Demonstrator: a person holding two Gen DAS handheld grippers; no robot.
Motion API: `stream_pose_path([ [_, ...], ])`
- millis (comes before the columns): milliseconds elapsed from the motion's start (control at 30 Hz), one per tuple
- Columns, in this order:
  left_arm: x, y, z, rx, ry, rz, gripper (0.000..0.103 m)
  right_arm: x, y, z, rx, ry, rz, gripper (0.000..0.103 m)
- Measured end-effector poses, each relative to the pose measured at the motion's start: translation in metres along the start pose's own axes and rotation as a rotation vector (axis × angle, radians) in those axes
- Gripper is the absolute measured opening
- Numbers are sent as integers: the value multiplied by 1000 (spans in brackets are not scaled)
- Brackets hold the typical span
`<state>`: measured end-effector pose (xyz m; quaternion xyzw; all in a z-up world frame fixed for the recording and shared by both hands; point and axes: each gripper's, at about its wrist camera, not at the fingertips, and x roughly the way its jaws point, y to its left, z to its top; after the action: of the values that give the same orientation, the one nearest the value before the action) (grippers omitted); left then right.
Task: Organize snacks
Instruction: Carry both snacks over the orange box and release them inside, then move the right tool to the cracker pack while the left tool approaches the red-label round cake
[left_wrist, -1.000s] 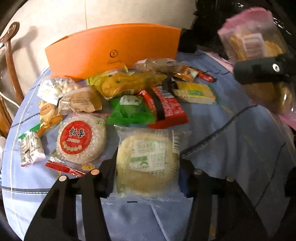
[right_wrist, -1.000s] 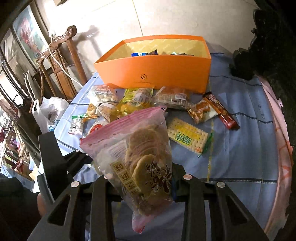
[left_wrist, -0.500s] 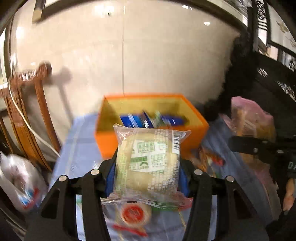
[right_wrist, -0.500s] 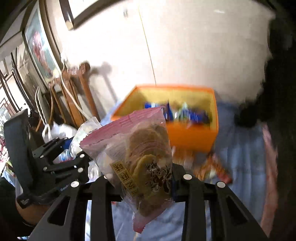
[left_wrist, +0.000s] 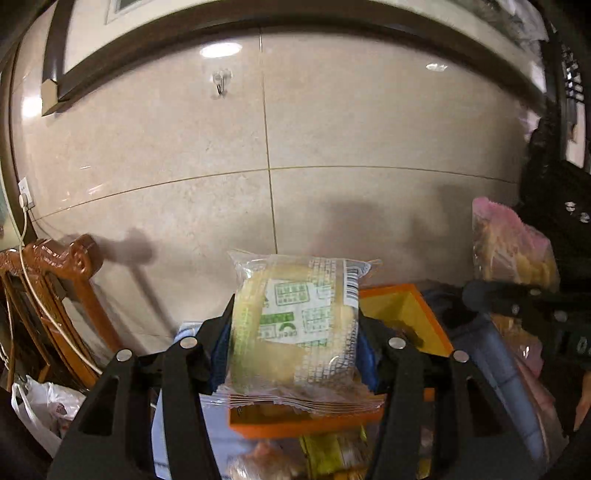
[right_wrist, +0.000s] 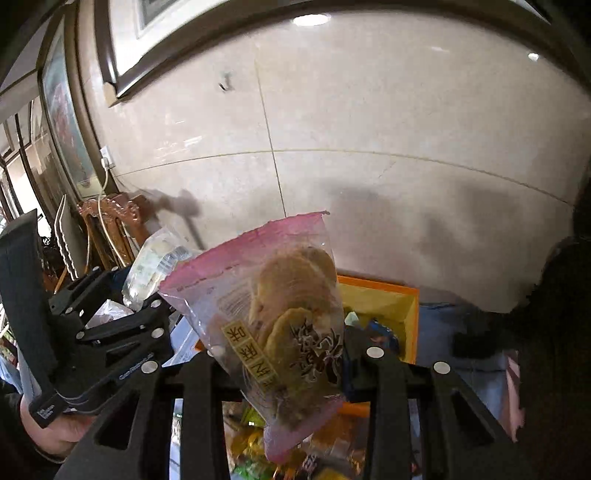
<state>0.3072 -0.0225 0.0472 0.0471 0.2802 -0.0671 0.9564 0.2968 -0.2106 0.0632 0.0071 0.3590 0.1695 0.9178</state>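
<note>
Both grippers have risen off the table with their loads; the box (left_wrist: 402, 314), earlier far beyond the spread snacks, now sits just below and ahead. Left gripper (left_wrist: 295, 354) is clamped on one round cake packet (left_wrist: 295, 325), its jaws having just eased slightly wider with the packet between them. Right gripper (right_wrist: 280, 362), likewise easing, grips one pink cracker bag (right_wrist: 280, 317) by its lower half, top upright. Two items, one per gripper, held high apparently to clear the box wall. Loose snacks (right_wrist: 258, 443) lie before the box; count unreadable.

Orange box (left_wrist: 400, 314) mostly hidden behind cake packet (left_wrist: 295, 325); contents perhaps snacks.
</note>
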Motion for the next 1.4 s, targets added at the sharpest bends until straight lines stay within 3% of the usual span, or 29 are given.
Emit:
stream_pose_path([
  [33,10,0,2,-4,3,-6,79,10,-2,2,-6,13,-6,39],
  [67,20,2,4,-1,10,5,95,25,-6,4,-15,35,-35,48],
  [100,29,5,5,2,-5,34,99,35,-9,3,-19,50,-55,52],
  [333,54,7,-11,26,23,54,99,60,-24,-10,3,89,-73,52],
  [567,36,17,-37,0,43,26,99,42,-19,-34,9,101,-59,52],
  [667,12,11,-65,1,54,-5,99,29,-13,-67,18,116,-47,54],
  [800,-24,0,-149,51,97,-56,99,21,-7,-150,39,177,-55,67],
  [900,-35,-7,-219,58,179,-97,99,29,-5,-222,2,260,-108,69],
  [1000,-33,-7,-280,44,274,-119,99,46,-12,-272,-25,363,-141,69],
  [1100,-29,-3,-301,18,299,-132,99,56,-20,-290,-61,392,-151,70],
  [1200,-14,0,-302,-10,310,-137,99,65,-29,-294,-90,402,-146,74],
  [1400,30,-21,-313,46,369,-133,99,98,-36,-292,-154,434,-151,99],
])
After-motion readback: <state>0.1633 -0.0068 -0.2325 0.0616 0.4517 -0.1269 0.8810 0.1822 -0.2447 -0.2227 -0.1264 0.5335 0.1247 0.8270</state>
